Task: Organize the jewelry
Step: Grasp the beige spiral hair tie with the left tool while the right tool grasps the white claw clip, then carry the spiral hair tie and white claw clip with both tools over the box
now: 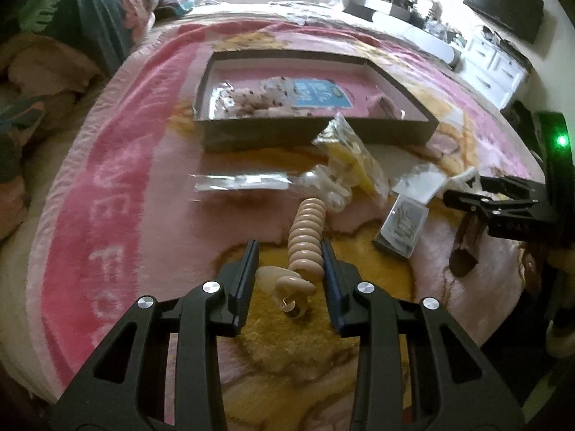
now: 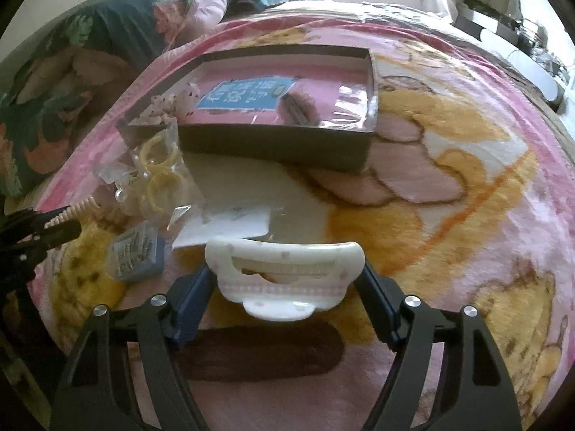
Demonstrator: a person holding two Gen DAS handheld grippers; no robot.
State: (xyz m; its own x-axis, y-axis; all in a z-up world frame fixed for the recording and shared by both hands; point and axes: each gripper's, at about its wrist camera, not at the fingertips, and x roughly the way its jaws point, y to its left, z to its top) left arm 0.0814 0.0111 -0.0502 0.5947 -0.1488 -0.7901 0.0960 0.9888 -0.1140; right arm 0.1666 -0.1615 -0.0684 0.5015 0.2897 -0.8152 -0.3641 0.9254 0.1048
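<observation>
My left gripper (image 1: 289, 248) is shut on a beige spiral hair clip (image 1: 305, 230), whose coil stretches away from the jaws above the blanket. In the right wrist view the same coil (image 2: 77, 212) pokes out of the left gripper (image 2: 54, 228) at the left edge. My right gripper (image 2: 285, 273) is shut on a white hair clip (image 2: 284, 273) that spans the full gap between its pads, low over the blanket. A shallow dark box (image 1: 251, 136) (image 2: 273, 149) lies further back and holds a blue card and bagged beads.
A bag of yellow hair bands (image 1: 354, 158) (image 2: 158, 179), a small clear box of pins (image 1: 402, 222) (image 2: 138, 255), a white card (image 2: 230, 226) and a clear packet (image 1: 244, 181) lie between grippers and box. Pillows (image 1: 72, 28) sit left, a dresser (image 1: 492, 68) right.
</observation>
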